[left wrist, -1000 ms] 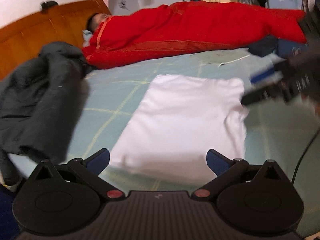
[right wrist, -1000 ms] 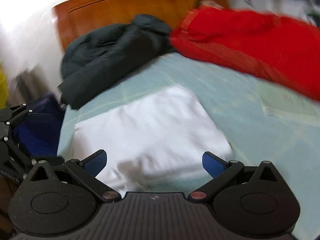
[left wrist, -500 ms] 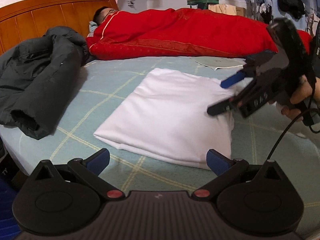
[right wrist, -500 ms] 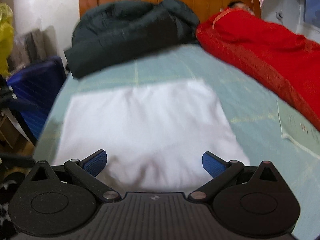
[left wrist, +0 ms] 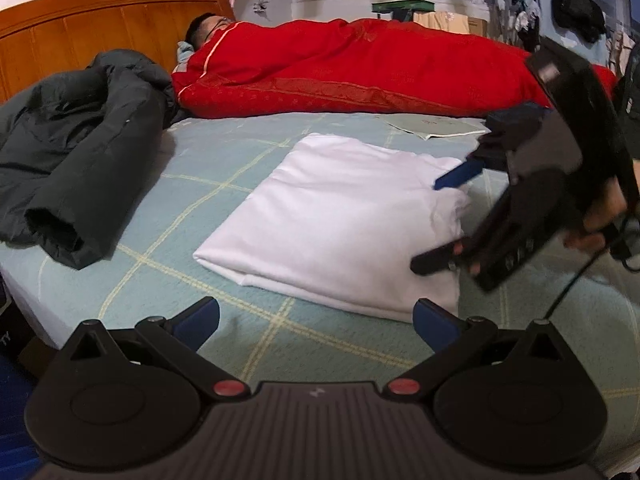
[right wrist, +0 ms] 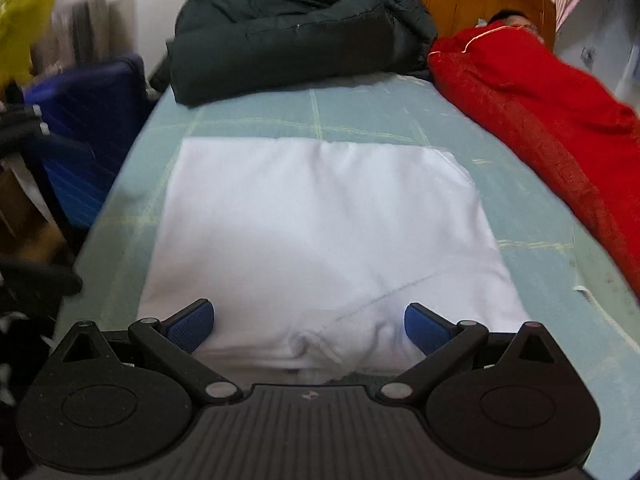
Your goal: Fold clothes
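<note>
My left tool (left wrist: 316, 318) hangs spread wide over the near edge of the bed (left wrist: 240, 168), its blue ribbed pads gripping nothing. The sheet is a soft pale teal with thin yellowish grid lines.

The white garment (left wrist: 340, 216) lies folded into a thick, smooth rectangle in the middle of the bed, its layered edges stacked toward me and a faint stitched seam running across the near corner in the right wrist view. It looks like plain cotton, matte, with no print I can read.

My right tool (right wrist: 310, 322) is also spread, its pads resting on the garment's bunched near edge, one on each side of a small pucker (not pinching it). From the left view that same tool is a black angular body with a blue pad, held in my hand (left wrist: 600, 220) at the garment's right edge; the small markings on its side are too blurred to read.

A dark green puffy jacket (left wrist: 76, 152) slumps by the glossy wooden headboard (left wrist: 100, 24). A person (left wrist: 208, 28) lies under a plush red blanket (left wrist: 360, 68) along the far side.
</note>
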